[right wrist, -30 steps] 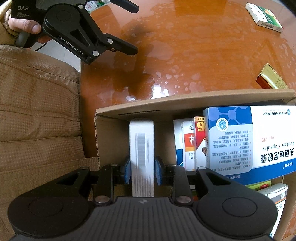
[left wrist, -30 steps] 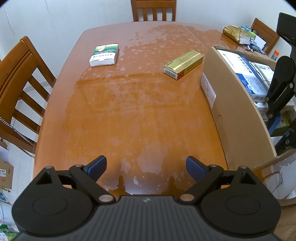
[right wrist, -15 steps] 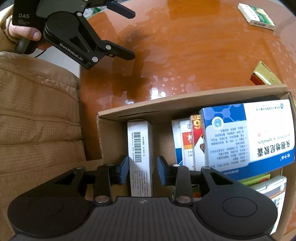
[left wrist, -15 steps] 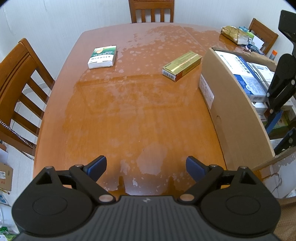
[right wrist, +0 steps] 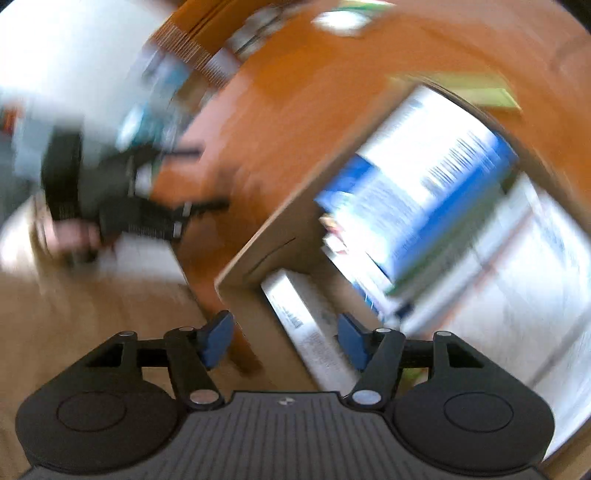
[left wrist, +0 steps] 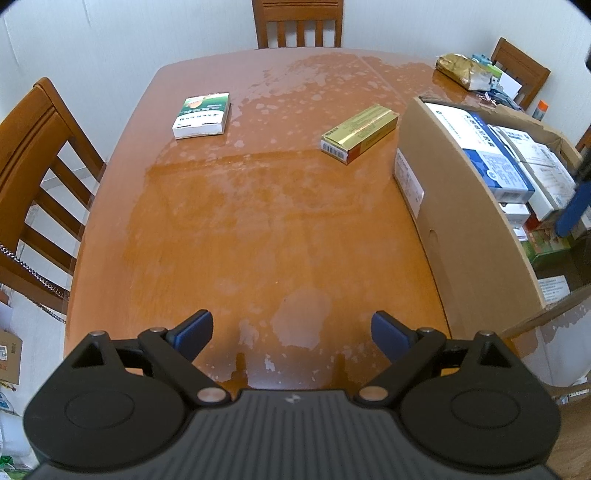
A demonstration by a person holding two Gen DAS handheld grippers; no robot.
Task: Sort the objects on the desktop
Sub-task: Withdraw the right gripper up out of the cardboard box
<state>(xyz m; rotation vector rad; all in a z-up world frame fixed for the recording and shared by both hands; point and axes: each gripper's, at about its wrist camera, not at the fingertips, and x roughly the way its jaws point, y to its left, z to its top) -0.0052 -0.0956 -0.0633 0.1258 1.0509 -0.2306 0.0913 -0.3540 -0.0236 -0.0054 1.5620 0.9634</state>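
Boxes left on tabletop (left wrist: 258, 229): gold box (left wrist: 360, 132) and green-white box (left wrist: 202, 115), light stiff card, I'd pinch the long sides. Left gripper (left wrist: 291, 334) fingers wide, empty. Right gripper (right wrist: 284, 338) fingers opening over cardboard box (left wrist: 469, 236), nothing held.

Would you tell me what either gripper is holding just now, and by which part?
Nothing is held. The left gripper is open over bare table; the right gripper's jaws are opening, clear of the white barcoded box in the cardboard carton.

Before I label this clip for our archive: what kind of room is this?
Probably a home dining room: a wooden table with matching slatted chairs around it, against plain white walls. Medicine boxes fill a cardboard box, and loose packets clutter the far corner.
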